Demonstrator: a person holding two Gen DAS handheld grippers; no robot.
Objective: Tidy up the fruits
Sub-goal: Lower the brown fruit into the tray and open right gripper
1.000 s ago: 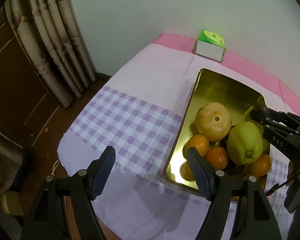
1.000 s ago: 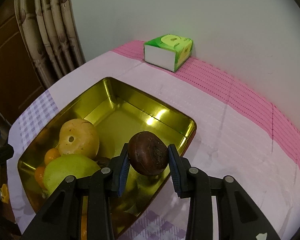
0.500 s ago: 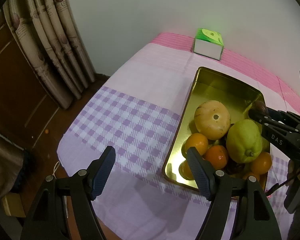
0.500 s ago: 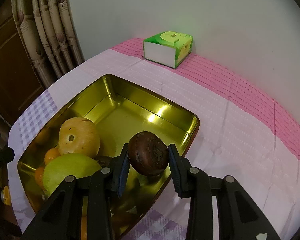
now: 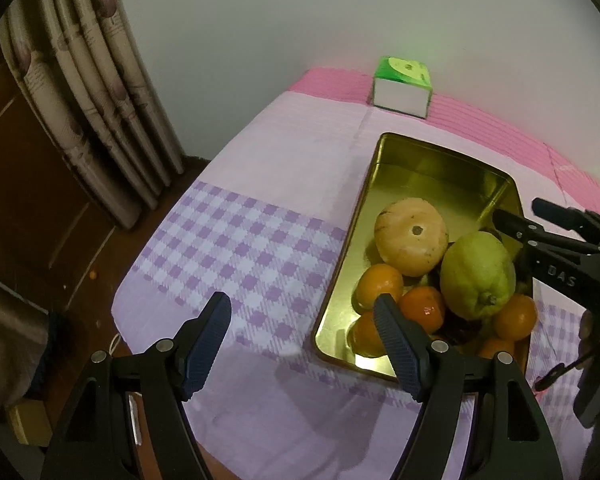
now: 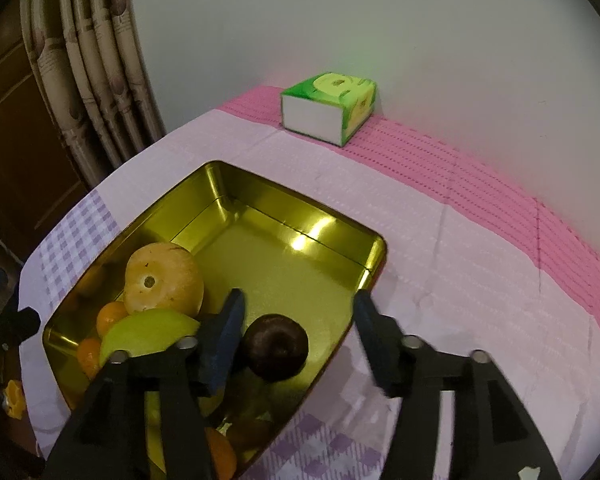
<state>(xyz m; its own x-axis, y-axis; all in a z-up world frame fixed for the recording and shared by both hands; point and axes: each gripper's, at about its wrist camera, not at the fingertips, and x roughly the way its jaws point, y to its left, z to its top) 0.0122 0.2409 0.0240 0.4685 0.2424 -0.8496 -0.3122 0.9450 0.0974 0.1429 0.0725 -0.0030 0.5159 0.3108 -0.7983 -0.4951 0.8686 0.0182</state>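
Your right gripper [image 6: 298, 332] has just been opening its jaws, and they now stand well apart over the gold rectangular metal tray [image 6: 288, 204]. The dark brown round fruit [image 6: 277, 347] sits between them, close against the left finger at about nine o'clock and clear of the right finger at three o'clock, so neither pad presses on it; whether it rests on the tray floor or on the fruit beneath I cannot tell. It is nearly round with no clear long axis, and its dimpled end faces up toward the camera. The tray's long axis runs from about seven o'clock to one o'clock in your right wrist view, with its far half bare and the fruit piled at the near end: a pale orange round fruit [image 6: 163, 278] with its stem scar facing up, a green lemon-shaped fruit [image 5: 477, 276] whose stalk end points toward six o'clock in your left wrist view, and several small oranges [image 5: 380, 285] around them. Your left gripper [image 5: 302, 338] hangs with its jaws about half open and nothing between them, above the purple checked cloth [image 5: 236, 248] on the surface, just at nine o'clock of the tray's near corner. A green and white tissue box [image 6: 328, 110] stands at twelve o'clock against the wall.
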